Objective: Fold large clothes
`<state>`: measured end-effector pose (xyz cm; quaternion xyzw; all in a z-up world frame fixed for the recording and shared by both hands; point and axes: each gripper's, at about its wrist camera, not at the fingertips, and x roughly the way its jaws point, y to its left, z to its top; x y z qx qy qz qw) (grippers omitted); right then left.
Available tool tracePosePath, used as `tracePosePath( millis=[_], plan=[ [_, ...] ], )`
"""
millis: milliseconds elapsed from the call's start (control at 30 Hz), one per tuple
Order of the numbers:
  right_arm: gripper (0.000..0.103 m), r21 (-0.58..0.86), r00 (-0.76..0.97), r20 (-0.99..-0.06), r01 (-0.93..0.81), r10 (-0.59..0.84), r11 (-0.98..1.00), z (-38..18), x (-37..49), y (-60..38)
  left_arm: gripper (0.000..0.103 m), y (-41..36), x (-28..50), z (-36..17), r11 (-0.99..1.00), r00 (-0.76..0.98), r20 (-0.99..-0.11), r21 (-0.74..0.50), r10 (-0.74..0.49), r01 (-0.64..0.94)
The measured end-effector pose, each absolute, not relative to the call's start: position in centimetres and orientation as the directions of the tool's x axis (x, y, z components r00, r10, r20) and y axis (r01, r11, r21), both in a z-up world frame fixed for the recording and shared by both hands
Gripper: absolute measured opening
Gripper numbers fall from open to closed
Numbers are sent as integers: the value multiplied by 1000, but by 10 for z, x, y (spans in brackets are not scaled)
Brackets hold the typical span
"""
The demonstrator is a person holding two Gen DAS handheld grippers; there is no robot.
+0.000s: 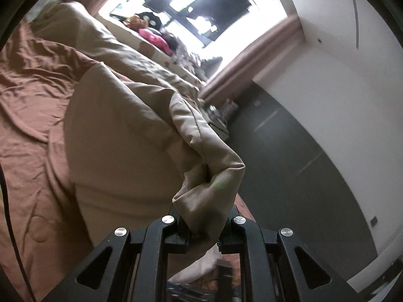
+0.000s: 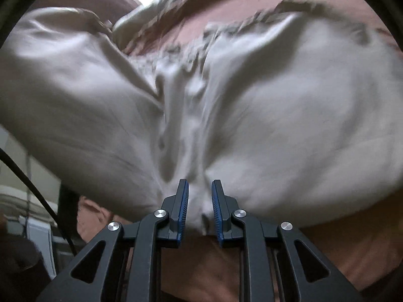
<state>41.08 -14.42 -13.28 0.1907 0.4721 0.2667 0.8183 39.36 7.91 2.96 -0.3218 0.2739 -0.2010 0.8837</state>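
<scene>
Now, garment: big beige satiny cloth (image 1: 141, 115) draped over the rust-brown quilted bedspread (image 1: 32, 105), its length running away up the bed.
Left gripper (image 1: 205, 222): nearly closed, pinching a bunched beige corner.
Right gripper (image 2: 200, 201): blue-padded fingers (image 2: 183, 201) narrow, gathered fabric clamped between.
Key relation: cloth stretches ahead of both; neither visibly nearer.
</scene>
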Motion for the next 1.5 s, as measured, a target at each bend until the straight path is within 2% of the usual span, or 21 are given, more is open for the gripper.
tracePosePath(
  millis=[300,567,633,667,700,733,800,867,900,1000,1167,1300,1367,1500],
  plan=[
    [16,609,550,-595,-166,585,776,-107,387,-264,15,-14,457,-8,708,642,-446,-671,-624,222],
    [16,622,577,-624,-41,527,782,-131,368,-321,15,-99,485,-69,731,490,-573,-642,-657,230],
    [17,631,568,-634,-11,524,775,-137,368,-334,20,-108,483,-73,747,475,-597,-621,-646,235],
    [17,639,567,-633,-1,527,769,-137,369,-337,27,-110,483,-75,744,466,-599,-625,-651,236],
    [26,648,572,-629,12,527,761,-138,371,-342,39,-109,481,-77,733,457,-592,-638,-664,238],
    [55,656,582,-623,24,523,755,-136,372,-344,45,-109,482,-77,712,446,-576,-659,-685,242],
    [99,699,612,-576,25,542,714,-130,370,-354,71,-104,478,-74,689,445,-551,-679,-706,253],
    [100,708,626,-560,21,543,706,-126,363,-356,86,-99,470,-67,706,478,-548,-660,-686,257],
    [100,707,628,-559,19,541,707,-125,366,-356,89,-95,466,-63,710,494,-541,-654,-681,261],
    [100,712,626,-554,14,549,703,-123,375,-354,89,-80,462,-52,728,517,-546,-635,-659,257],
    [100,706,649,-537,-4,538,709,-128,390,-348,89,-38,454,-56,807,563,-613,-562,-554,181],
    [100,669,622,-576,-14,530,743,-139,410,-337,89,0,441,-72,854,582,-670,-514,-460,82],
    [96,642,602,-606,-15,520,766,-139,421,-334,89,18,435,-84,870,574,-702,-492,-422,38],
    [76,590,555,-659,-39,508,807,-138,450,-327,89,50,426,-109,880,543,-755,-471,-368,-59]
  ],
)
